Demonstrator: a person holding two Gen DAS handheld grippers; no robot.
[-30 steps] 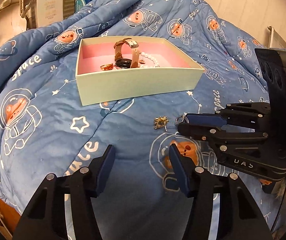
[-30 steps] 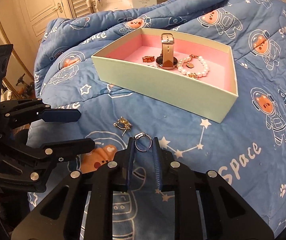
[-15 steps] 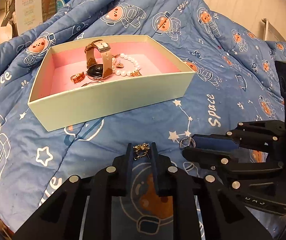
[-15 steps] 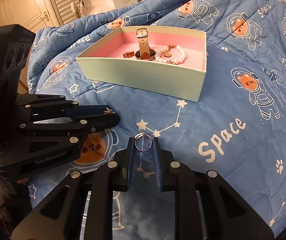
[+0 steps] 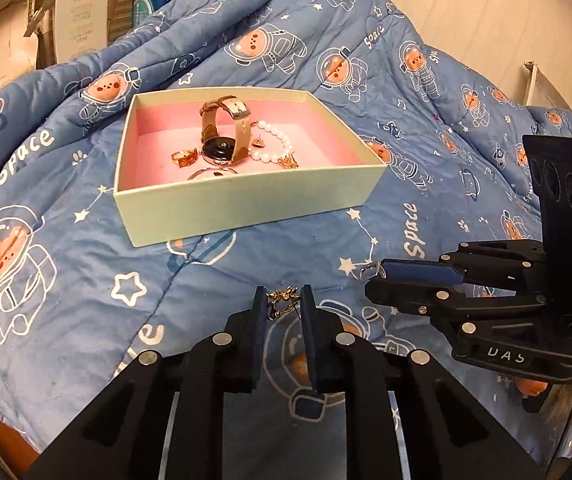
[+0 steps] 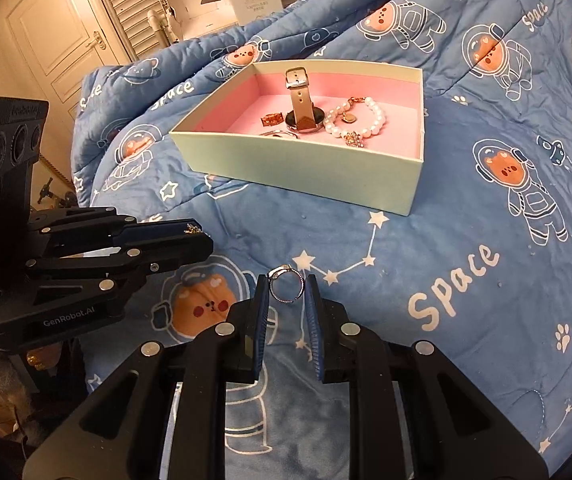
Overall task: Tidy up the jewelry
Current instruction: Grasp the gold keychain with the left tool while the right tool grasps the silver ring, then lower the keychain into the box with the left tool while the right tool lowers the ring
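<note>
The left gripper [image 5: 283, 300] is held level and low over the quilt, its fingers [image 5: 259, 307] closed on a small gold charm [image 5: 282, 295]. The right gripper [image 6: 287, 289] is held beside it at about the same height, clamped on a thin ring [image 6: 286, 286] at its fingertips [image 6: 310, 292].

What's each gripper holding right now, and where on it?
The left gripper pinches a small gold earring at its fingertips, by its ornate top. The right gripper clamps a silver ring across opposite sides of its band.
</note>
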